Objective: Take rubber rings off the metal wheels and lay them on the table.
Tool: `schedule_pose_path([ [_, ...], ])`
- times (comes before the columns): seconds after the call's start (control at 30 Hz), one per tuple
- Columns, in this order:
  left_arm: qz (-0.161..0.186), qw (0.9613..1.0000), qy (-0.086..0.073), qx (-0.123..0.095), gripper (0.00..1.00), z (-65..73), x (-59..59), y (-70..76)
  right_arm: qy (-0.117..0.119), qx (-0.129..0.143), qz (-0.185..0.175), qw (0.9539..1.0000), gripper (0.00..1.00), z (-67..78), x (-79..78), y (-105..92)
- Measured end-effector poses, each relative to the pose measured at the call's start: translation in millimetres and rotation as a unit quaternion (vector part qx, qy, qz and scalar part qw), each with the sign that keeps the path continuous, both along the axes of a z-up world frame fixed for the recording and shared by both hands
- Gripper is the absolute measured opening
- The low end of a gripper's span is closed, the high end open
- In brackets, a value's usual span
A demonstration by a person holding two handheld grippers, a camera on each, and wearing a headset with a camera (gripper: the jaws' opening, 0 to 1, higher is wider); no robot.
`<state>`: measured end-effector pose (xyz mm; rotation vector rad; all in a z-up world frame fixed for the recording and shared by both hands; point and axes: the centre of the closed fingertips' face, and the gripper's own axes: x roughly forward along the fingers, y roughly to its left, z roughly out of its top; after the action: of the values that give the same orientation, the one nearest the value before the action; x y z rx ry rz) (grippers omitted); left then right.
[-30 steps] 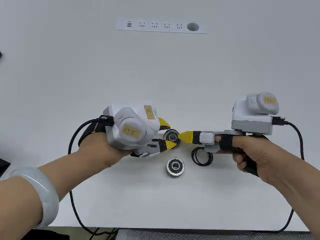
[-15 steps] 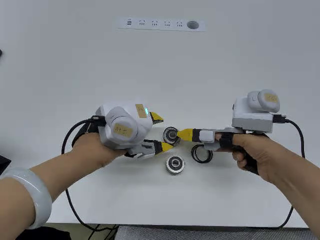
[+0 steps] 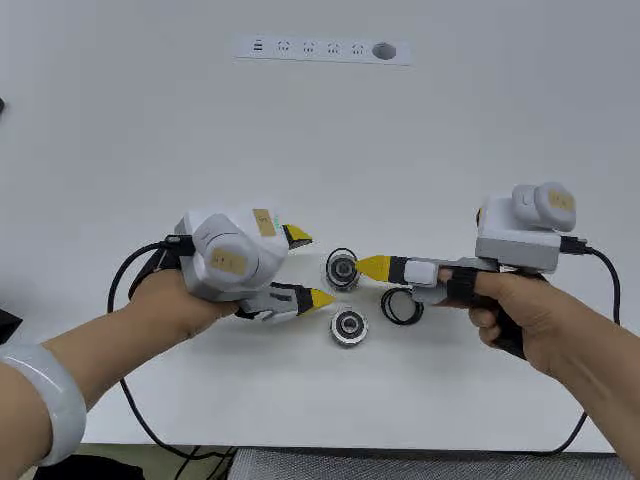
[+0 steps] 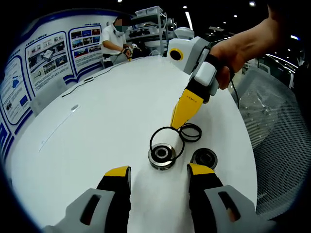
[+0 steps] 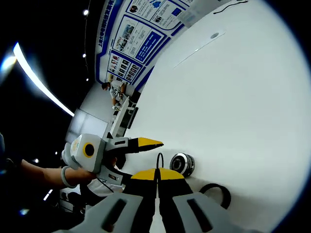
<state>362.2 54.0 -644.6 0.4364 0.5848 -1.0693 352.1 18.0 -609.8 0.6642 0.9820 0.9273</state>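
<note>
My right gripper [image 3: 372, 267] has its yellow jaws pressed together on the thin black rubber ring [image 4: 167, 127]. The ring is lifted off one side of the silver metal wheel [image 4: 162, 155], with the rest of its loop round the wheel. My left gripper [image 4: 159, 171] has its jaws wide apart and holds nothing. It sits just short of that wheel, so nothing steadies it.

The risk I see: if I pull further, the ring may drag or tip the wheel across the white table [image 3: 200, 140], or snap out of the pinch and fly off. Closing the left jaws carelessly could also trap the ring.

Count:
- Two metal wheels. The second dark-rimmed wheel [image 3: 348, 326] lies just beside the first, seemingly with its ring on.
- One ring in the grip.
- The loose black rubber rings [image 3: 402, 306] on the table, two as far as I can tell.
</note>
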Motion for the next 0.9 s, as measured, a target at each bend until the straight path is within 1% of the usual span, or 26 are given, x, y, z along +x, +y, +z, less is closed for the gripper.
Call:
schedule_pose_path([
  [0.17, 0.003, 1.0, 0.0, -0.004, 0.49, 2.0, -3.7, 1.2, 0.002, 0.0, -0.017, 0.9999, 0.02, 1.3, -4.6, -16.5],
  [0.37, 0.007, 1.0, 0.001, -0.007, 0.49, 2.9, -4.8, 4.6, 0.011, -0.004, -0.039, 0.9992, 0.02, -3.4, -10.6, -35.7],
  [0.57, 0.008, 1.0, 0.002, -0.005, 0.48, 1.8, -6.5, 7.2, 0.018, -0.008, -0.05, 0.9986, 0.02, -7.4, -14.8, -44.5],
  [0.73, 0.01, 0.9999, 0.003, -0.004, 0.48, 1.8, -8.5, 9.0, 0.032, -0.021, -0.055, 0.9978, 0.02, -19.7, -18.9, -51.2],
  [0.8, 0.011, 0.9999, 0.003, -0.006, 0.48, 2.3, -9.3, 9.9, 0.038, -0.031, -0.059, 0.9971, 0.02, -26.4, -20.6, -54.9],
  [0.9, 0.012, 0.9999, 0.004, -0.005, 0.47, 2.1, -10.8, 11.9, 0.035, -0.049, -0.063, 0.9962, 0.02, -33.3, -20.5, -59.9],
])
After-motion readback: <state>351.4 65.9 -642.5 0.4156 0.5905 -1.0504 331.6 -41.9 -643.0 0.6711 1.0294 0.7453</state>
